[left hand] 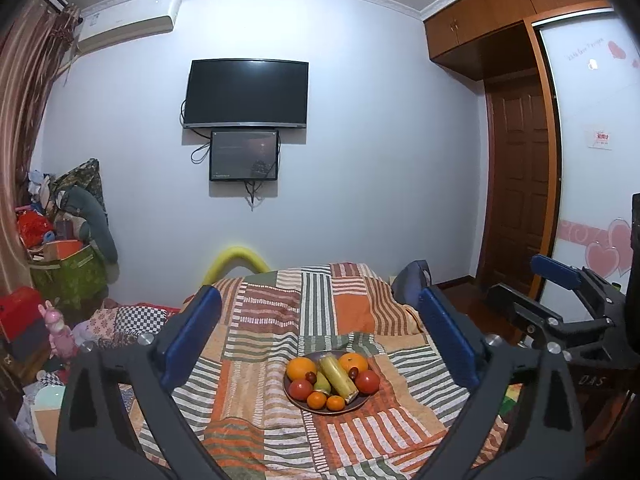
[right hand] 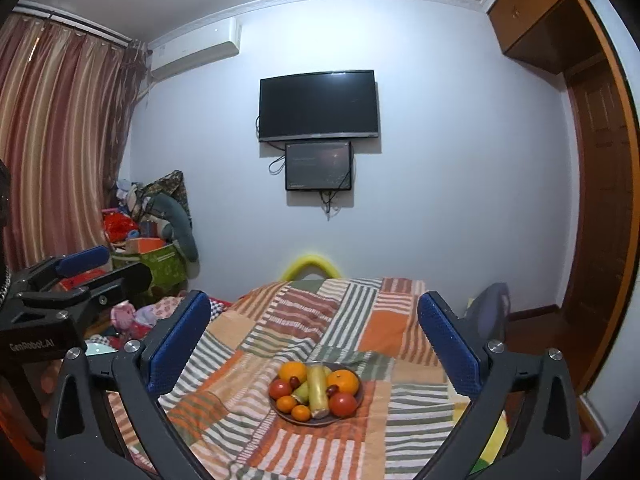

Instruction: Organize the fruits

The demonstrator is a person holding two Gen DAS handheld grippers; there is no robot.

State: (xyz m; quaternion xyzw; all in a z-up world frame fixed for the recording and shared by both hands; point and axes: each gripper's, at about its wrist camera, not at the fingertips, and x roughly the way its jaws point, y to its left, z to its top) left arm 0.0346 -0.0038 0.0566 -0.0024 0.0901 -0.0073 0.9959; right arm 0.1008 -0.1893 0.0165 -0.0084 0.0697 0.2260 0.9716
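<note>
A dark plate (left hand: 362, 403) of fruit sits on the striped patchwork bedspread (left hand: 280, 320). It holds two oranges (left hand: 301, 368), two red tomatoes (left hand: 367, 381), small mandarins (left hand: 317, 400), a yellow-green corn cob (left hand: 338, 375), a pear and small dark red fruits. The plate also shows in the right wrist view (right hand: 357, 400). My left gripper (left hand: 320, 332) is open and empty, held above and before the plate. My right gripper (right hand: 314, 340) is open and empty, also short of the plate. Each gripper shows at the edge of the other's view.
A wall with a television (left hand: 246, 94) and a smaller screen (left hand: 244, 155) stands behind the bed. A pile of boxes, bags and toys (left hand: 60, 264) lies at the left. A wooden door (left hand: 520, 184) and wardrobe are at the right. A blue chair (left hand: 412, 284) stands beside the bed.
</note>
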